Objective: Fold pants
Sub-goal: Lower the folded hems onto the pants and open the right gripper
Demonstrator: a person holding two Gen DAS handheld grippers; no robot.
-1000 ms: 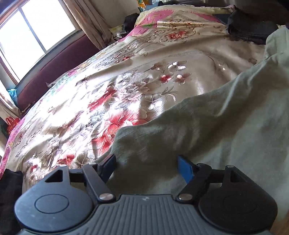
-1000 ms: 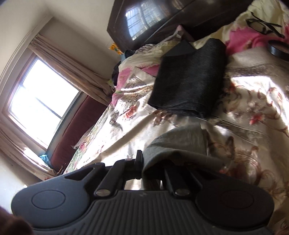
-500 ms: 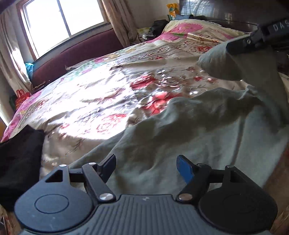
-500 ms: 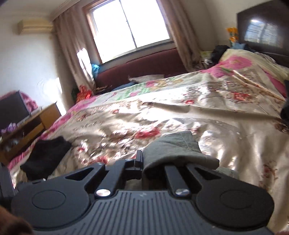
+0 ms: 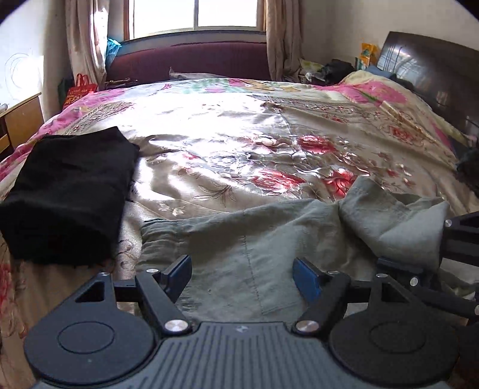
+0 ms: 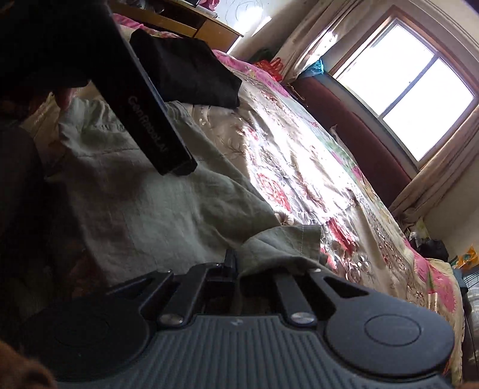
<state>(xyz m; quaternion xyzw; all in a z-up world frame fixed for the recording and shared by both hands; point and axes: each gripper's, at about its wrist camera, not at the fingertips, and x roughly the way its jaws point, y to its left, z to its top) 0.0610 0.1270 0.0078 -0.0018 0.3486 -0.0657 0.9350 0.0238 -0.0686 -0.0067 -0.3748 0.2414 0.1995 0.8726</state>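
The right gripper [image 6: 236,269] is pinched hard on a hem corner of the grey-green pants [image 5: 269,239], and that corner is carried over the garment's own body. The left gripper [image 5: 242,275] hangs with its blue-padded jaws spread wide above the cloth, gripping nothing. The pants lie along the near edge of the bed, partly doubled over where the right tool has drawn the leg across.

Risks noted. The grip takes only a small bite of hem; a sharp tug could pull the cloth free and drop the fold askew. With the left tool not pinning anything, the lower layer may drag along with the carried layer and bunch instead of lying flat. The bedspread [image 5: 239,143] is glossy satin (slippery, by its sheen), so the whole garment could slide toward the edge. In the right wrist view the body of the left tool sits close over the cloth, so the two tools could foul one another if they cross.

Surface and room: a wide floral bedspread, wrinkled, sunlit in the middle. A folded black garment [image 5: 66,191] rests near the pants' waistband end, apart from them but close. Beyond it stand a curtained window [image 5: 194,15], a maroon bench [image 5: 191,59] below it, a dark headboard [image 5: 431,68] and a wooden desk [image 5: 21,119].
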